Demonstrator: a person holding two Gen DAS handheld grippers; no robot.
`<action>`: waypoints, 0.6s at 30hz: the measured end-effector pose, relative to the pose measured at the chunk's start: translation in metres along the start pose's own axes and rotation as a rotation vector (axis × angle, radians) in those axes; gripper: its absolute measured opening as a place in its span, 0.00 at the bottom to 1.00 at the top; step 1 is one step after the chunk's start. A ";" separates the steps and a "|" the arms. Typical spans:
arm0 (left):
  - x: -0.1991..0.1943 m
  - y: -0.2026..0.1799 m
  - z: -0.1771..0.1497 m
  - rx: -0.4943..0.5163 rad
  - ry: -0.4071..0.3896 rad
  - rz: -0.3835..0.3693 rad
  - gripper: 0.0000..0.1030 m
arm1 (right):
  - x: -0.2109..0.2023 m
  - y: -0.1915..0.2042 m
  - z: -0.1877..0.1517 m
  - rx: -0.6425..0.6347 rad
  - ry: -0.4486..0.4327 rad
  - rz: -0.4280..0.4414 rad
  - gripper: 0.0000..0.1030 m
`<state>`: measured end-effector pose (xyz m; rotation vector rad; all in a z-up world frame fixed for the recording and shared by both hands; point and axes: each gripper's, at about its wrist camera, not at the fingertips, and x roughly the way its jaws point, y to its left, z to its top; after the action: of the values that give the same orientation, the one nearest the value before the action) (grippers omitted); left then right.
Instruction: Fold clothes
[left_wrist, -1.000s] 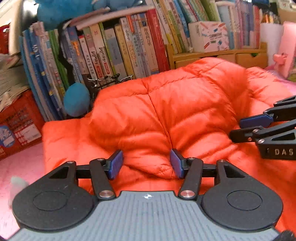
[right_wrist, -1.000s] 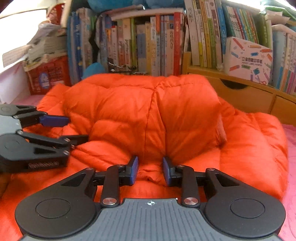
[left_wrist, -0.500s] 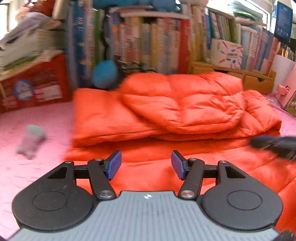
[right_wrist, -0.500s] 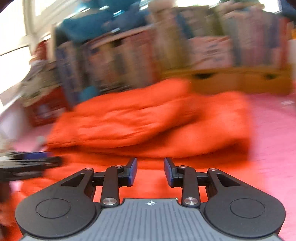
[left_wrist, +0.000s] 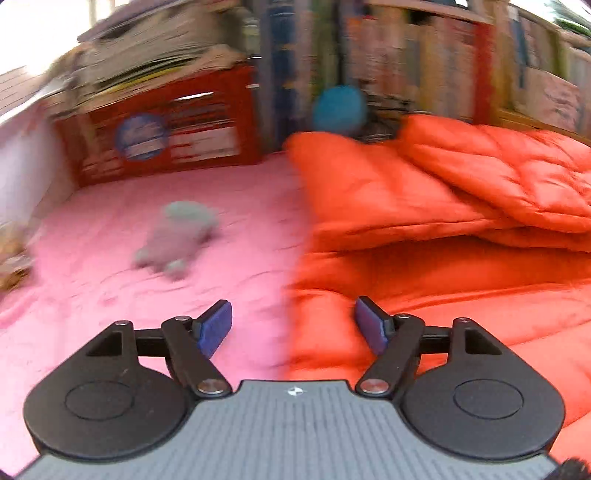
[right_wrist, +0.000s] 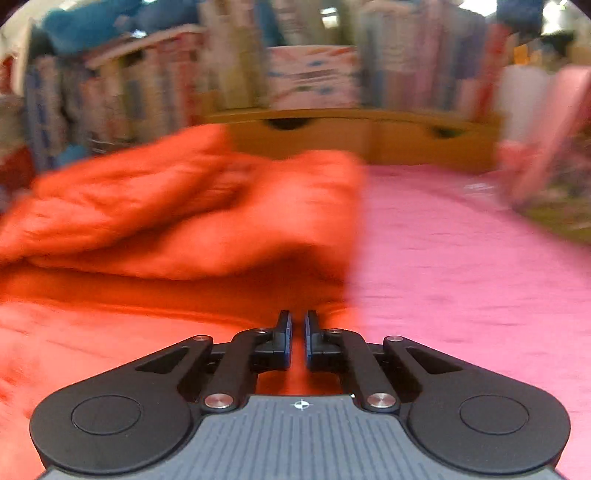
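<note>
An orange puffer jacket lies on a pink sheet, with its upper part folded down over its lower part. My left gripper hovers over the jacket's left edge, its jaws opening with nothing between them. In the right wrist view the same jacket fills the left half. My right gripper sits over the jacket's right edge with its jaws shut to a narrow slit. No cloth shows pinched between them. Both views are motion-blurred.
A grey soft toy lies on the sheet left of the jacket. Behind stand a red box, a blue round object and rows of books. A wooden drawer unit lines the back, with pink sheet to the right.
The raised jacket fold now lies flat on the lower part. The left gripper swung left to the jacket's edge and widened. The right gripper swung right to the other edge and shut.
</note>
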<state>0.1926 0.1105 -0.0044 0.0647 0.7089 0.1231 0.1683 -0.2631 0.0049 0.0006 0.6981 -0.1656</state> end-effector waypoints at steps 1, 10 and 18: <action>-0.011 0.007 -0.004 0.002 -0.013 0.001 0.65 | -0.007 -0.006 -0.005 -0.033 -0.012 -0.082 0.26; -0.103 0.010 -0.031 0.037 -0.114 -0.165 0.66 | -0.105 -0.059 -0.061 -0.002 -0.141 0.166 0.43; -0.074 -0.077 0.000 0.042 -0.054 -0.319 0.63 | -0.085 0.025 -0.022 0.088 -0.099 0.442 0.36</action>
<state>0.1437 0.0246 0.0361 -0.0060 0.6600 -0.1986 0.0933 -0.2245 0.0410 0.2279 0.5763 0.2266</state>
